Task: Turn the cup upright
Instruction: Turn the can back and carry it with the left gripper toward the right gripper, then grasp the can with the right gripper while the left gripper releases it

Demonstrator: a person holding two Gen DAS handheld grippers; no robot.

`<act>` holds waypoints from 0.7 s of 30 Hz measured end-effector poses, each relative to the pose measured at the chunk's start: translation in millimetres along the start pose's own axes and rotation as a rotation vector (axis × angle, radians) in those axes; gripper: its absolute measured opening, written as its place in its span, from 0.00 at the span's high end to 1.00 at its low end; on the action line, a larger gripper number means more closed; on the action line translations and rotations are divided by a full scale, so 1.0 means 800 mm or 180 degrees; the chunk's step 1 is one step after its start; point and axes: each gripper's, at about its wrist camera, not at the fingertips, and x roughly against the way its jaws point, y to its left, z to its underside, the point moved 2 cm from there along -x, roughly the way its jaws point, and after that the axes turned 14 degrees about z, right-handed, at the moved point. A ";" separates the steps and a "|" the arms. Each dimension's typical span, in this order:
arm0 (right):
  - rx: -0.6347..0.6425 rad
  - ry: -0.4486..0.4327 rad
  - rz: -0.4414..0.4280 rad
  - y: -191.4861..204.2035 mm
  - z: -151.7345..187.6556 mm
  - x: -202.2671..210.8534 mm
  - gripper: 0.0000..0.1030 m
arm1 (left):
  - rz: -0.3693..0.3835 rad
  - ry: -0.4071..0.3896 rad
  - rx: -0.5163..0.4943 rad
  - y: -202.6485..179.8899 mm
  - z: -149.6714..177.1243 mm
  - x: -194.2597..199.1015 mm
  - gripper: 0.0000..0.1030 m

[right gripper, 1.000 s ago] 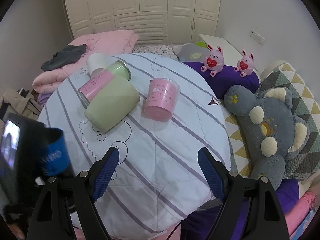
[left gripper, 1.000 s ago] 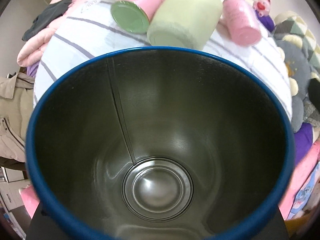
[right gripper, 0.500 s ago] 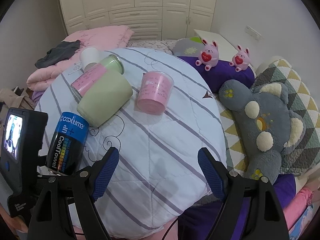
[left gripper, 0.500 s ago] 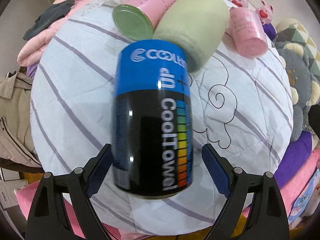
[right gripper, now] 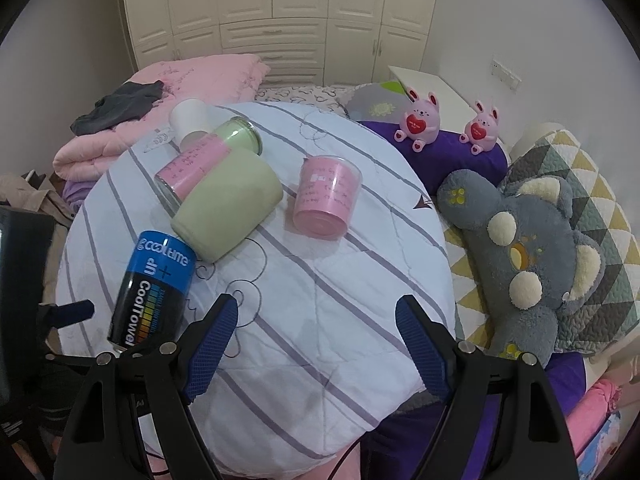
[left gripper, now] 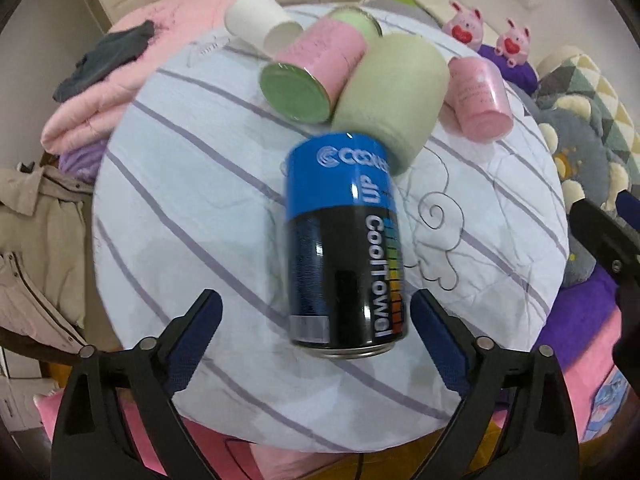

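A blue and black "CoolTowel" cup (left gripper: 344,244) stands upright on the round table with a striped white cloth (left gripper: 192,208), near its left front; it also shows in the right wrist view (right gripper: 154,290). My left gripper (left gripper: 316,320) is open, its fingers apart on either side of the cup's base and drawn back from it. My right gripper (right gripper: 316,332) is open and empty over the table's front edge. Behind the blue cup lie a green cup (right gripper: 228,204), a pink and green jar (left gripper: 316,68) and a white paper cup (left gripper: 258,24). A pink cup (right gripper: 326,198) stands mouth down.
A pink quilt (right gripper: 160,112) with dark clothes lies behind the table. A grey plush toy (right gripper: 520,268) and two pink bunny toys (right gripper: 418,120) sit on the right. A beige coat (left gripper: 36,240) hangs left.
One second ago the blue cup filled the left wrist view, mouth toward the camera. It now stands on the table, and my left gripper has let go, opened and pulled back.
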 end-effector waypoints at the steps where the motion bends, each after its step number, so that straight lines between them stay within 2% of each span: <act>1: 0.0003 0.0003 -0.0004 0.003 -0.001 0.001 0.20 | -0.0009 -0.0020 -0.0005 0.005 -0.001 0.006 0.06; 7: 0.0062 0.0031 -0.0019 0.026 -0.003 0.005 0.20 | -0.0024 -0.0140 -0.0004 0.016 0.012 0.048 0.06; 11: 0.0097 0.0086 -0.0105 0.043 -0.005 0.003 0.20 | -0.0046 -0.0214 0.0046 0.040 0.015 0.068 0.06; 16: 0.0201 0.0145 -0.0166 0.074 -0.010 0.000 0.20 | -0.0102 -0.0252 0.0109 0.074 0.012 0.077 0.06; 21: 0.0278 0.0289 -0.0363 0.107 -0.016 -0.012 0.20 | -0.0155 -0.0255 0.0161 0.107 0.006 0.077 0.06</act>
